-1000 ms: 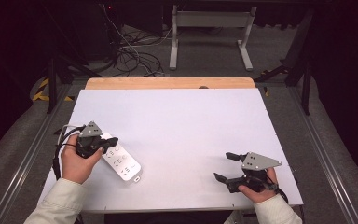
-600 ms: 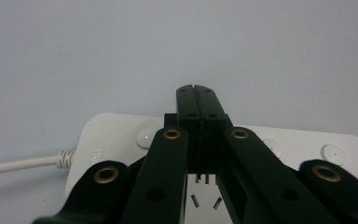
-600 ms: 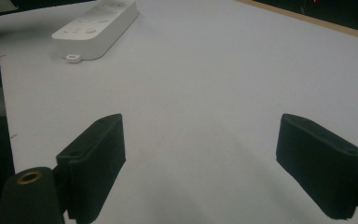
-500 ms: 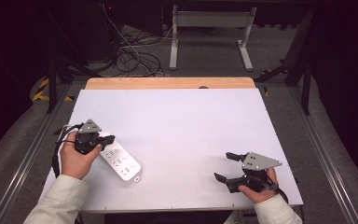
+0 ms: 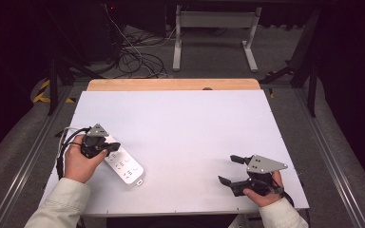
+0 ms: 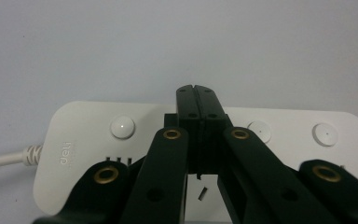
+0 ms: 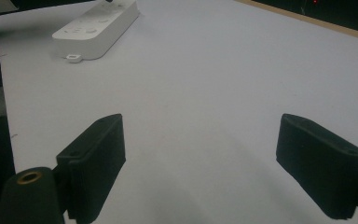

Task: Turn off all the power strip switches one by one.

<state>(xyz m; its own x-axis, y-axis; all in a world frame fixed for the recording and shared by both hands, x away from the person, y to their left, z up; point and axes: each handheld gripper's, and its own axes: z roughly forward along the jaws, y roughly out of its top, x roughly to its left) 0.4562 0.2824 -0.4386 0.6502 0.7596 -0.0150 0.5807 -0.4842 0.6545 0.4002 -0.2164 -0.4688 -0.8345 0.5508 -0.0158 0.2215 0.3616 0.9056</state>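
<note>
White and bare, the desk [image 5: 180,128] carries a power strip [image 5: 125,166] near its left front corner. Directly above the strip, the left gripper [image 6: 196,95] presses its jaws together, likely to poke a round button. Well right of the strip, the right gripper [image 5: 230,170] rests, jaws spread. The strip is white, rounded, its cord trailing off.

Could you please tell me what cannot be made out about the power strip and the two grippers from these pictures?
- Power strip: in the left gripper view the shut jaws of the left gripper cover its middle, so whether they press a button is unclear.
- Its cable: cut off by that view's left edge.
- Sockets: too small in the high view.
- Power strip's far end: cut off by the top edge of the right gripper view, behind the open right gripper.
</note>
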